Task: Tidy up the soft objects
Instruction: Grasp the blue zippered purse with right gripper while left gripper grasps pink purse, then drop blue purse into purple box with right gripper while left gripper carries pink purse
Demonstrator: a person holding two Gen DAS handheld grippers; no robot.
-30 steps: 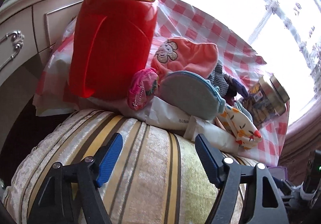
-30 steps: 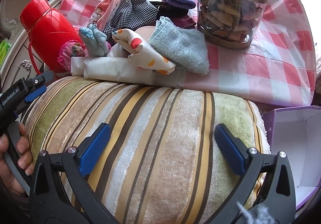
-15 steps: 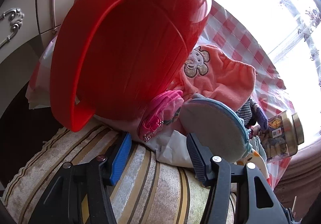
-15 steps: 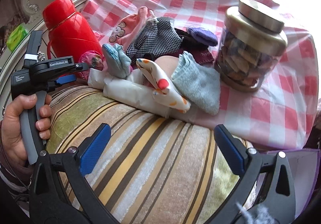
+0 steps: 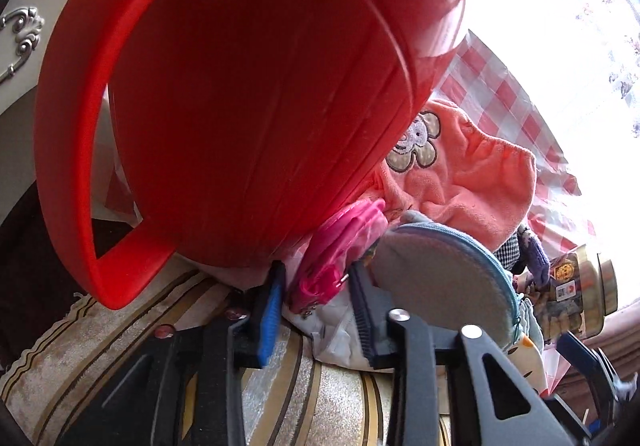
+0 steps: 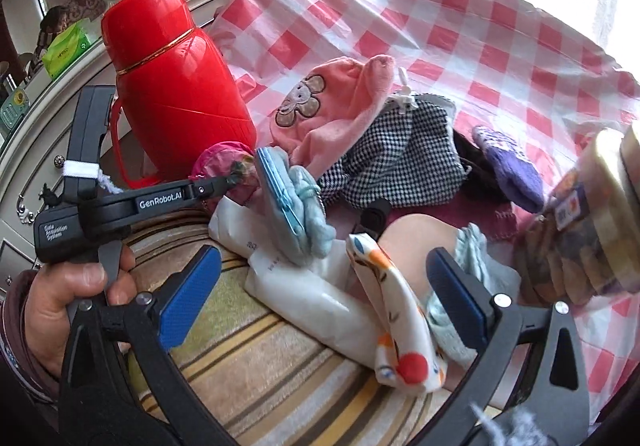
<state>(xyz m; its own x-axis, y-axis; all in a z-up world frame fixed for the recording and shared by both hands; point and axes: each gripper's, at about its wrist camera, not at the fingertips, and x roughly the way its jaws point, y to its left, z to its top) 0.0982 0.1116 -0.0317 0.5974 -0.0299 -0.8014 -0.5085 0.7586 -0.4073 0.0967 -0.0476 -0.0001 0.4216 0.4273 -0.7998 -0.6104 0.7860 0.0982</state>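
A small pink pouch [image 5: 340,258] lies on the checked tablecloth [image 6: 460,26] beside a red flask [image 5: 248,94]. My left gripper [image 5: 316,306] has narrowed its fingers around the pouch, one on each side; it also shows in the right wrist view [image 6: 224,182], with the pouch [image 6: 224,158] at its tips. My right gripper [image 6: 320,294] is open above a white patterned sock [image 6: 396,322] and a white packet [image 6: 312,286]. Nearby lie a blue round pouch [image 6: 288,202], a pink flower hat [image 6: 332,114], a checked cloth [image 6: 400,154] and a purple glove [image 6: 512,166].
A striped cushion [image 6: 260,358] sits in front of the pile. The red flask [image 6: 172,94] stands at the left. A glass jar [image 6: 592,230] of snacks stands at the right. A light blue towel [image 6: 468,278] lies beside the sock. A cream cabinet [image 5: 24,46] is on the far left.
My left gripper moved forward up to the pink pouch and narrowed its fingers around it. My right gripper moved forward over the cushion toward the patterned sock, still open.
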